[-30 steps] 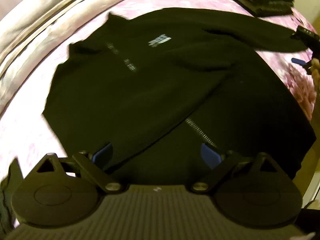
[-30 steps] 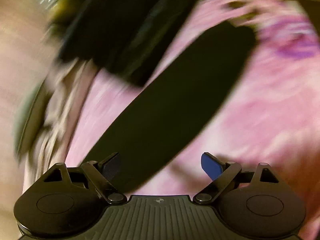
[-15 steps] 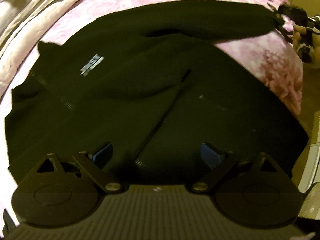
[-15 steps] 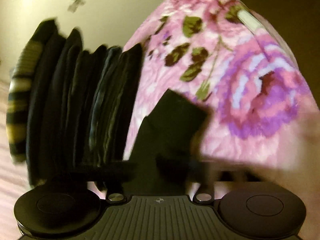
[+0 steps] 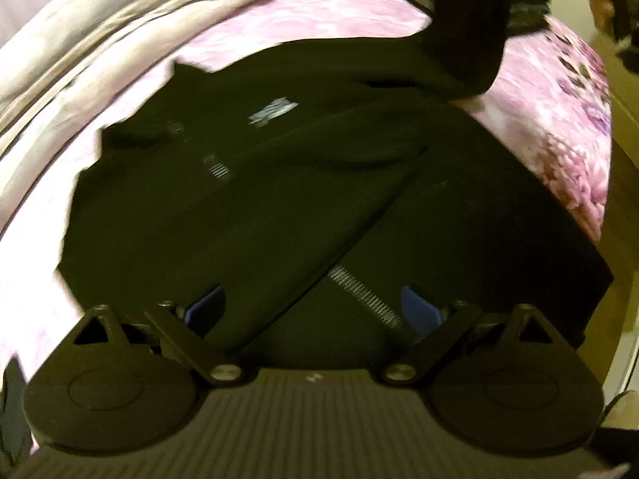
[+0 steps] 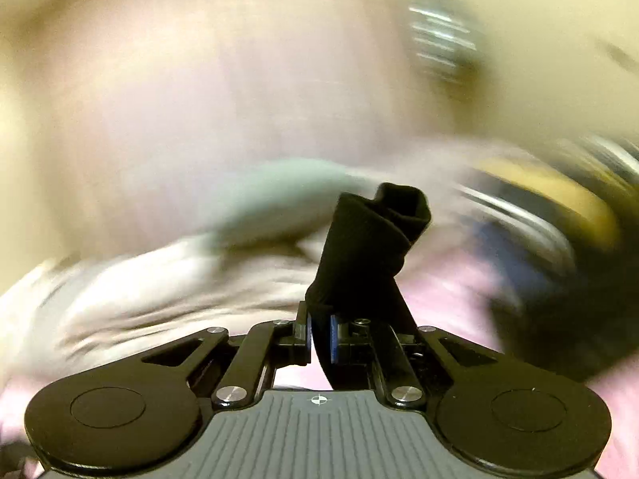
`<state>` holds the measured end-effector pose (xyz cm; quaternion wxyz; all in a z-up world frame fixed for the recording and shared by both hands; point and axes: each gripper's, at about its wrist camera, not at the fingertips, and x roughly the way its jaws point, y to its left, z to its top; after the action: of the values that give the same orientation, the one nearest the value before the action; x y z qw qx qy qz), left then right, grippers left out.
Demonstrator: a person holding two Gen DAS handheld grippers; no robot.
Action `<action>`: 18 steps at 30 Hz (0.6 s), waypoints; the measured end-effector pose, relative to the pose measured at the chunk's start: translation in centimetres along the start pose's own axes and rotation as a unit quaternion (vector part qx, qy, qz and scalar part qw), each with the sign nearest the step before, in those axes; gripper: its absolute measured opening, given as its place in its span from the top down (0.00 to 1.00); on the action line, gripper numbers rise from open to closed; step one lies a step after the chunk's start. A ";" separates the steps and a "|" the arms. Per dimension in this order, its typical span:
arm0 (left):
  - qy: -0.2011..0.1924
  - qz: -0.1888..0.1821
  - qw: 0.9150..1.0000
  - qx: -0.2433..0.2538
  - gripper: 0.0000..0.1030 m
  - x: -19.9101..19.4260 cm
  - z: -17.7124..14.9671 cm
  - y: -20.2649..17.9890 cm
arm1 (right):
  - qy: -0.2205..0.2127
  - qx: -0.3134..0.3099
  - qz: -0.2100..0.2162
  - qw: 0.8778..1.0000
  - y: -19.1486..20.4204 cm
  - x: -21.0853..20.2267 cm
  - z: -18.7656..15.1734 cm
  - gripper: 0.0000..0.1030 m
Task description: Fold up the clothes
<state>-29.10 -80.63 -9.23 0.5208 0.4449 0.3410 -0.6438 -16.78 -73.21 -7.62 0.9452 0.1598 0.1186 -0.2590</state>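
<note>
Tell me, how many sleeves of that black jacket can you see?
2. One sleeve lies folded diagonally across the jacket; the other sleeve is lifted off the bed, its cuff pinched in the right gripper.

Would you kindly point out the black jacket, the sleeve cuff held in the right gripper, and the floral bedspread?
black jacket (image 5: 279,207): left wrist view, on its front panel.
sleeve cuff (image 6: 383,231): right wrist view, on the ribbed end above the closed pads.
floral bedspread (image 5: 559,111): left wrist view, on a bare pink patch right of the jacket.

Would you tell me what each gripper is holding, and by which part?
The right gripper pinches the black jacket by its sleeve cuff. The left gripper is open, holding nothing.
</note>
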 end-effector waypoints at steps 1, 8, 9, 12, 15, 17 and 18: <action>0.000 0.006 1.000 -0.011 0.10 -0.5 -1.1 1.1 | -0.003 -0.031 0.043 0.999 3.7 1.0 0.2 0.92; 0.018 0.050 0.995 -0.088 0.10 -4.2 -9.9 8.9 | 0.109 -0.241 0.210 0.941 23.8 5.7 -11.5 0.13; 0.021 0.057 0.993 -0.098 0.10 -4.5 -11.0 9.9 | 0.126 -0.257 0.212 0.934 25.1 5.8 -13.6 0.02; 0.024 0.069 0.989 -0.129 0.10 -4.8 -13.3 12.7 | 0.191 -0.232 0.206 0.931 25.5 5.6 -16.7 0.02; 0.018 0.069 0.987 -0.143 0.10 -4.2 -13.8 14.6 | 0.228 -0.192 0.156 0.942 22.9 5.7 -17.0 0.02; 0.008 0.066 0.987 -0.144 0.10 -3.3 -13.1 15.6 | 0.249 -0.165 0.116 0.947 20.7 5.9 -16.8 0.02; 0.003 0.061 0.988 -0.143 0.11 -2.7 -12.5 16.1 | 0.255 -0.151 0.093 0.951 19.2 5.9 -16.4 0.02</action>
<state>-10.52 -71.96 -11.02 0.6166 0.3879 0.4035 -0.5536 -4.02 -54.25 -19.96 0.9165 0.0861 0.3777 -0.1002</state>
